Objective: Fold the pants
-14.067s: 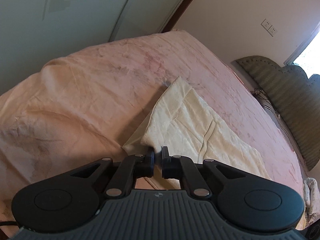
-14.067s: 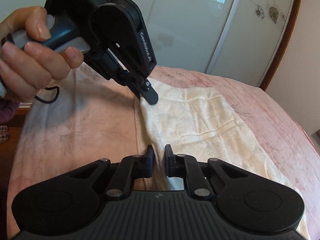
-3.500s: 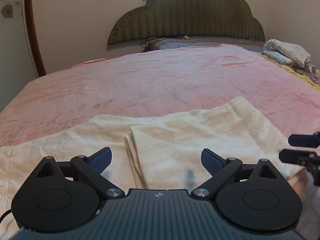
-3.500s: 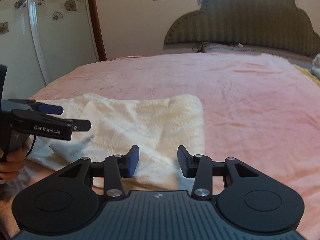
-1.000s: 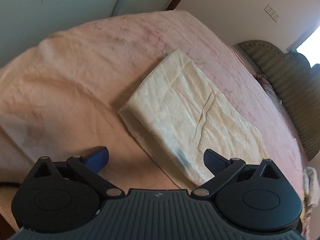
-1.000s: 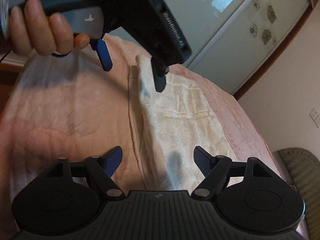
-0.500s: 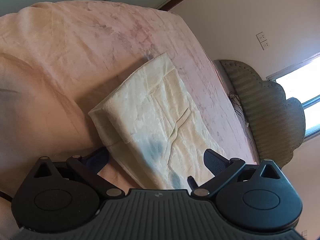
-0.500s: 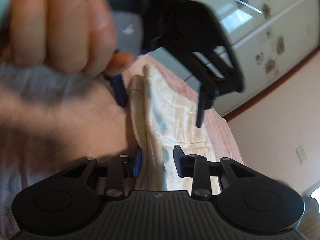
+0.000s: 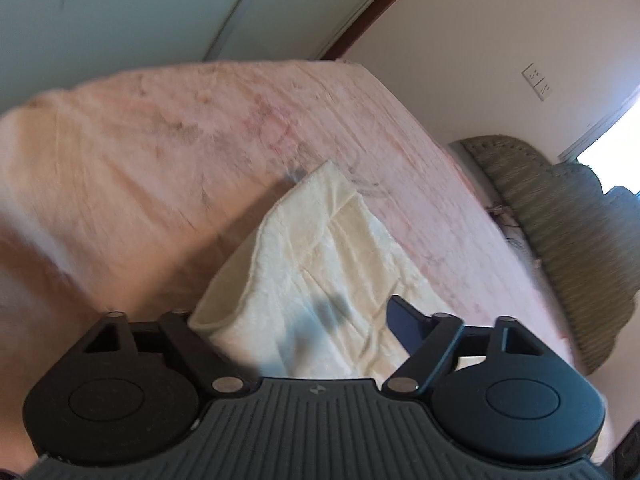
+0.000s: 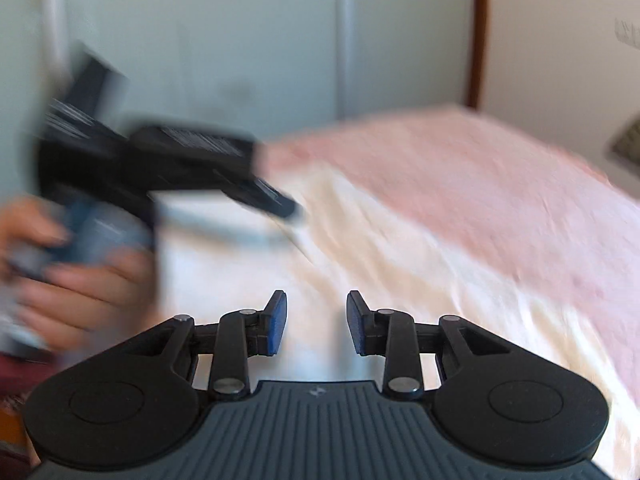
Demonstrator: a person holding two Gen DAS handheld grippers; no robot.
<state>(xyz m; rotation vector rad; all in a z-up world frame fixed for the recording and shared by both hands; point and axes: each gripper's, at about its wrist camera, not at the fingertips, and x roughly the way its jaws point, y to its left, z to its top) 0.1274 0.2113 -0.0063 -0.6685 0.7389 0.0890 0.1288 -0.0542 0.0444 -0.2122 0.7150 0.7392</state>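
Note:
The cream pants (image 9: 320, 264) lie folded on the pink bedspread (image 9: 160, 152). My left gripper (image 9: 304, 332) is open, its jaws wide apart around the near folded end of the pants; the left fingertip is hidden behind the cloth. In the blurred right wrist view the pants (image 10: 400, 264) stretch ahead. My right gripper (image 10: 316, 322) is partly open and empty just above the cloth. The left gripper (image 10: 280, 204) shows there at the left, held by a hand (image 10: 80, 292).
A green padded headboard (image 9: 560, 248) stands at the far right. Pale wardrobe doors (image 10: 240, 40) rise behind the foot of the bed. A wall socket (image 9: 536, 80) is on the cream wall.
My left gripper has dropped closer to the folded end of the pants. My right gripper has swung round with strong blur and its jaws have opened a little wider.

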